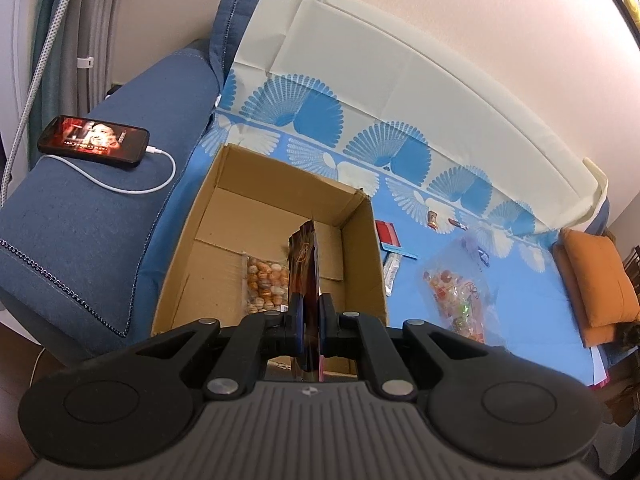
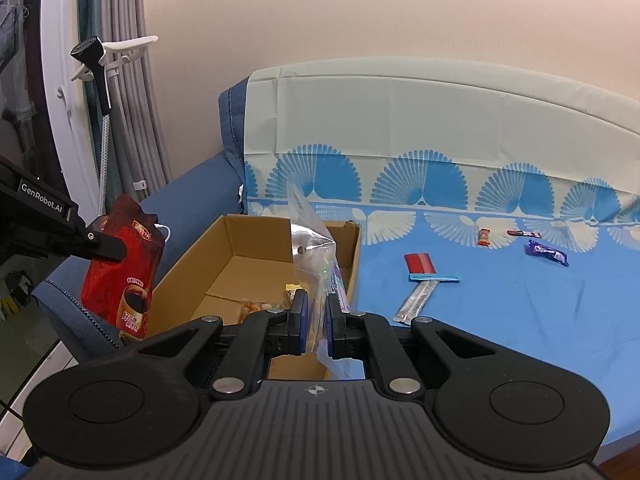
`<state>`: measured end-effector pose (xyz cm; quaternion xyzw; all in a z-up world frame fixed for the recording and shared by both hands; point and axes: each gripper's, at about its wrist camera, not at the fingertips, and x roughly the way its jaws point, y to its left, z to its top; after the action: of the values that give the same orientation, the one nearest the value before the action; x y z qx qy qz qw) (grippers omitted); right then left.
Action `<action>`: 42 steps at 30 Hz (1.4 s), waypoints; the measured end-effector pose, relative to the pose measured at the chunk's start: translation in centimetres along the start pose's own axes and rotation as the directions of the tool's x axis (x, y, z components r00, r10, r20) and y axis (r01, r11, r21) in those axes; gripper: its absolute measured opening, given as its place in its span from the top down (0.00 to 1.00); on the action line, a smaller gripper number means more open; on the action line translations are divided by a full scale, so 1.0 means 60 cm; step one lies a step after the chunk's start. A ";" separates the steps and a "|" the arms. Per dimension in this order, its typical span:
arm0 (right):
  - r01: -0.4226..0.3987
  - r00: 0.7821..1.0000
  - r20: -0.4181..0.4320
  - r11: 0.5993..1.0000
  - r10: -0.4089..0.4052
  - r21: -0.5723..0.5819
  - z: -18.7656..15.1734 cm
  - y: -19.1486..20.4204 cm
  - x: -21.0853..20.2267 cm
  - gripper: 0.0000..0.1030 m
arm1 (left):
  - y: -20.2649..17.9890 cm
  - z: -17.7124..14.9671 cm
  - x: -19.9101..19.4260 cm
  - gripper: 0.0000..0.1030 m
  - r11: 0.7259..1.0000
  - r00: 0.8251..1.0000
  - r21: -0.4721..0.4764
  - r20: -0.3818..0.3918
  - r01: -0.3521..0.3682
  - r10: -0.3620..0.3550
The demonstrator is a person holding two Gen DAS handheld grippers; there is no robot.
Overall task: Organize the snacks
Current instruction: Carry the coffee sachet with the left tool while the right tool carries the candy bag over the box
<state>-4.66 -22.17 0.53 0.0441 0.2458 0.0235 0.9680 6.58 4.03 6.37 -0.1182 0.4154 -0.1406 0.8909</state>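
Left gripper (image 1: 311, 312) clamped on glossy red pouch (image 2: 120, 268), edge-on above open corrugated cardboard box (image 1: 362, 240). Right gripper (image 2: 316, 320) pinching crinkled clear plastic bag (image 2: 316, 256), tilted down over box's near edge.

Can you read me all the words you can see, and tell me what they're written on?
"GenRobot.AI": white letters on the black body of the left gripper, in the right wrist view.
Red pouch held by the left gripper: printed characters, too blurred to read.
Purple wrapper on the blue sheet: white lettering, too small to read.
Clear bag in the right gripper: faint print, unreadable.
Phone screen: text too small.
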 end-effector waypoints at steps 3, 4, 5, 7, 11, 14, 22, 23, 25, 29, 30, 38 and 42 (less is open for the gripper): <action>-0.004 1.000 -0.001 1.000 0.004 -0.003 0.002 0.002 0.006 0.91 | 0.002 0.003 0.003 0.93 1.000 1.000 -0.006 0.003 -0.007 0.007; -0.005 1.000 0.000 1.000 0.005 -0.002 0.002 0.003 0.007 0.91 | 0.003 0.005 0.004 0.93 1.000 1.000 -0.008 0.004 -0.009 0.009; -0.008 1.000 -0.001 1.000 0.008 -0.002 0.003 0.003 0.009 0.91 | 0.006 0.007 0.006 0.93 1.000 1.000 -0.011 0.004 -0.011 0.011; -0.009 1.000 -0.002 1.000 0.009 0.000 0.006 0.005 0.015 0.91 | 0.009 0.013 0.009 0.93 1.000 1.000 -0.016 0.004 -0.015 0.015; -0.014 1.000 -0.006 1.000 0.014 0.007 0.011 0.008 0.029 0.91 | 0.015 0.025 0.017 0.93 0.999 1.000 -0.022 0.012 -0.025 0.025; -0.026 1.000 -0.011 1.000 0.026 0.009 0.016 0.011 0.041 0.91 | 0.015 0.035 0.026 0.93 0.999 0.999 -0.014 0.015 -0.031 0.031; -0.059 0.997 -0.043 0.998 0.059 0.013 0.026 0.030 0.083 0.91 | 0.020 0.062 0.066 0.93 0.998 0.998 0.009 0.010 -0.063 0.063; -0.063 0.997 -0.047 0.998 0.063 0.013 0.028 0.031 0.090 0.91 | 0.021 0.065 0.072 0.93 0.998 0.998 0.009 0.007 -0.067 0.067; -0.067 0.996 -0.054 0.998 0.068 0.014 0.031 0.034 0.103 0.91 | 0.022 0.070 0.087 0.93 0.997 0.997 0.013 0.001 -0.073 0.073; -0.066 0.995 -0.068 0.998 0.068 0.021 0.035 0.039 0.133 0.91 | 0.030 0.080 0.115 0.93 0.996 0.996 0.013 -0.018 -0.085 0.085; -0.068 0.995 -0.073 0.997 0.069 0.022 0.036 0.039 0.141 0.91 | 0.031 0.083 0.123 0.93 0.996 0.996 0.014 -0.024 -0.087 0.088; -0.069 0.992 -0.107 0.997 0.072 0.033 0.036 0.038 0.210 0.91 | 0.045 0.098 0.194 0.93 0.994 0.991 0.014 -0.083 -0.104 0.105; -0.052 0.991 -0.124 0.998 0.057 0.044 0.037 0.033 0.244 0.91 | 0.051 0.101 0.232 0.93 0.993 0.987 0.021 -0.116 -0.114 0.115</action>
<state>9.19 -19.39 -4.29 0.0688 0.3054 0.0475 0.9486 20.29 2.60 -0.65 -0.0795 0.4718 -0.0986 0.8726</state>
